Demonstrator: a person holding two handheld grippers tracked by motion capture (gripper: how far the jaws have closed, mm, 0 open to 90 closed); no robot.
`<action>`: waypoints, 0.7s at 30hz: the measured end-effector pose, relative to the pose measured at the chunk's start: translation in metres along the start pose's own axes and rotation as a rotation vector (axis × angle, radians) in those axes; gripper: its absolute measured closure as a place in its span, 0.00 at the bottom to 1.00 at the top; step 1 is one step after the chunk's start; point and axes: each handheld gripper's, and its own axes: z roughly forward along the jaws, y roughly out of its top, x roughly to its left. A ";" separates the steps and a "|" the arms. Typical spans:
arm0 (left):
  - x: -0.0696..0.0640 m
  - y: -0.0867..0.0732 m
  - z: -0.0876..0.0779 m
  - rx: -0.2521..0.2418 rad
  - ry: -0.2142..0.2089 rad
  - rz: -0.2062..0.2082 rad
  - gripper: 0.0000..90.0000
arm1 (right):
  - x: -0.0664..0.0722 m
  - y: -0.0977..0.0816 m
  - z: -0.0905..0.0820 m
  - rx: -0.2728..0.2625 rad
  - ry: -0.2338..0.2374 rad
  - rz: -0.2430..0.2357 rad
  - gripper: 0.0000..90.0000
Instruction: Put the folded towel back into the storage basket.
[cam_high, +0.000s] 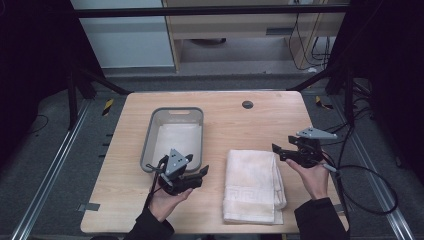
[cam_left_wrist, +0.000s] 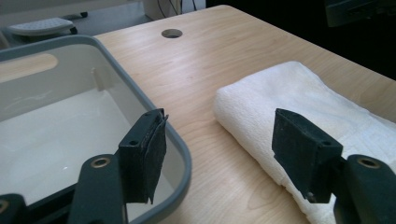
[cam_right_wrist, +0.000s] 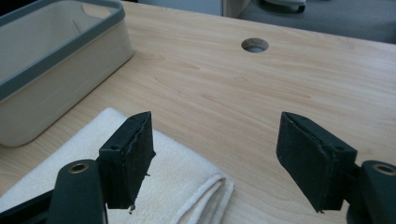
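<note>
Grippers (cam_high: 202, 173) (cam_high: 278, 149) spread beside towel (cam_high: 253, 185)

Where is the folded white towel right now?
In the high view the folded white towel lies flat on the table at its near edge, right of the grey tub, between the left gripper and the right gripper, untouched.

Both sleeves (cam_high: 150, 227) are dark, nearly black. The left claw (cam_high: 192, 176) and right claw (cam_high: 290, 150) are black, each topped by a grey three-cornered plate (cam_high: 175, 161) — a black cable (cam_high: 367, 192) trails from the right one. Brass-coloured rivets (cam_left_wrist: 100, 162) sit behind the square, worn pads (cam_right_wrist: 128, 156).
</note>
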 end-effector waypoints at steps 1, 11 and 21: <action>-0.002 0.000 0.001 0.005 -0.003 0.002 0.39 | 0.000 -0.001 0.001 0.001 0.005 -0.002 0.31; -0.020 -0.003 0.014 0.036 -0.036 0.022 0.40 | -0.002 -0.012 0.006 0.034 0.007 0.007 0.30; -0.033 -0.009 0.025 0.080 -0.067 0.026 0.41 | -0.002 -0.018 0.008 0.048 0.020 0.012 0.29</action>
